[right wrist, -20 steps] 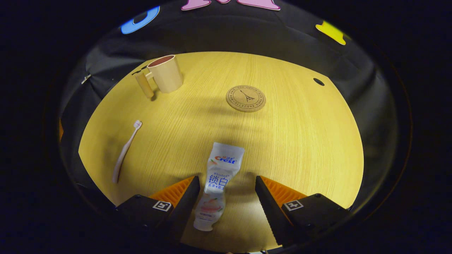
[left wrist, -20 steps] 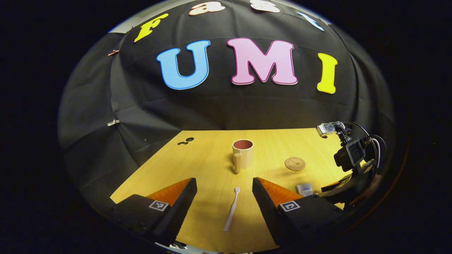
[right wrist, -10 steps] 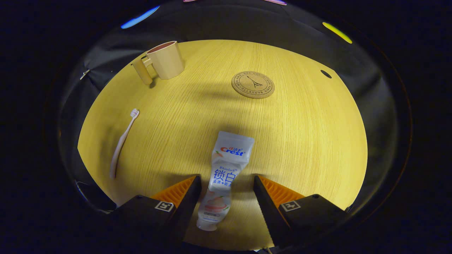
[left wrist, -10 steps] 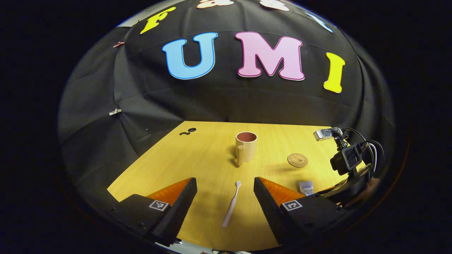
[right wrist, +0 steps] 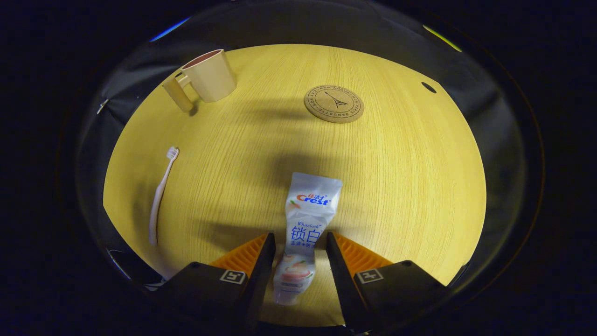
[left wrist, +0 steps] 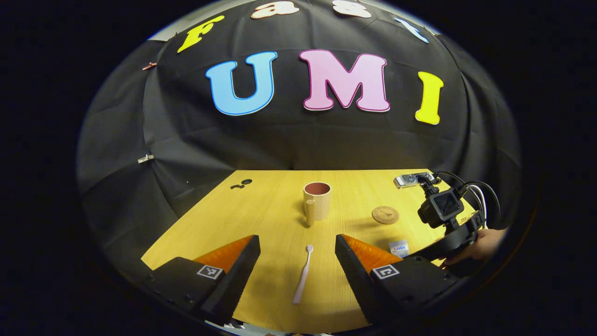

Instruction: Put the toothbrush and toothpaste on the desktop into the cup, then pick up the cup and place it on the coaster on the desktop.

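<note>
Toothpaste (right wrist: 308, 219) bears printed label; coaster (right wrist: 334, 103) lettering illegible.

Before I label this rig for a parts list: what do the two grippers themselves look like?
Each gripper, left gripper and right gripper, has two wedge-shaped fingers with ribbed inner faces on dark blocky bodies, each body bearing a small square black-and-white marker. In the left gripper view, the right gripper carries a small black camera, looping cables, and a hand holding it.
</note>
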Demonstrator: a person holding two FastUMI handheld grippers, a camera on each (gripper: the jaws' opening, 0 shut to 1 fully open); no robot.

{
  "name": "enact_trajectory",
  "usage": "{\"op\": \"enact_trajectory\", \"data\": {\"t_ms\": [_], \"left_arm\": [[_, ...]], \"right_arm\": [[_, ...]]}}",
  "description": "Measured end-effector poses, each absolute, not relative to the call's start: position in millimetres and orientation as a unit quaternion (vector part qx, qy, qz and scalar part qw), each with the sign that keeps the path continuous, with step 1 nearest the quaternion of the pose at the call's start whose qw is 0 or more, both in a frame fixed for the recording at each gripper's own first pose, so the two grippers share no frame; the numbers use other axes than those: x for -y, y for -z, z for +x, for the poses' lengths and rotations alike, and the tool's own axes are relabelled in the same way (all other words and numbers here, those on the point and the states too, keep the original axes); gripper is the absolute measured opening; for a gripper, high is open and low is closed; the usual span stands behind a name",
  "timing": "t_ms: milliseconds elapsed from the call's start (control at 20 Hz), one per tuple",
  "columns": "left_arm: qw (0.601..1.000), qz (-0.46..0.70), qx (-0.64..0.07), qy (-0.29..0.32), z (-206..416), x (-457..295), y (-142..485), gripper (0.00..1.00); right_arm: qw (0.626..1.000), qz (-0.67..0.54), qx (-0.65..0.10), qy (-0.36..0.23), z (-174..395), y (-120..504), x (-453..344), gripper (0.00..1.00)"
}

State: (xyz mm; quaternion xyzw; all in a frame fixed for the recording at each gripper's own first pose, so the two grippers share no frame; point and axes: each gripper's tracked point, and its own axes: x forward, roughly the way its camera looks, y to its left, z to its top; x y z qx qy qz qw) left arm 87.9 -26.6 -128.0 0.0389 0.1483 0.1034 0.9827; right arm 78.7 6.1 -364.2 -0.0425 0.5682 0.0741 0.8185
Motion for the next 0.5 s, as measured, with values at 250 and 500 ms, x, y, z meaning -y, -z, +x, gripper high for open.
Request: {"op": "enact_trajectory", "data": {"t_ms": [250, 500], "left_arm": [[0.983, 0.037, -0.153, -0.099, 85, 23, 133, 1.00], [0.978, 0.033, -0.177, -0.109, 81, 8, 148, 1.00]], "right_arm": [[0.814, -0.008, -0.579, -0.049, 83, 365, -1, 0.40], [0.812, -0.001, -0.579, -0.075, 79, 365, 1, 0.24]]}}
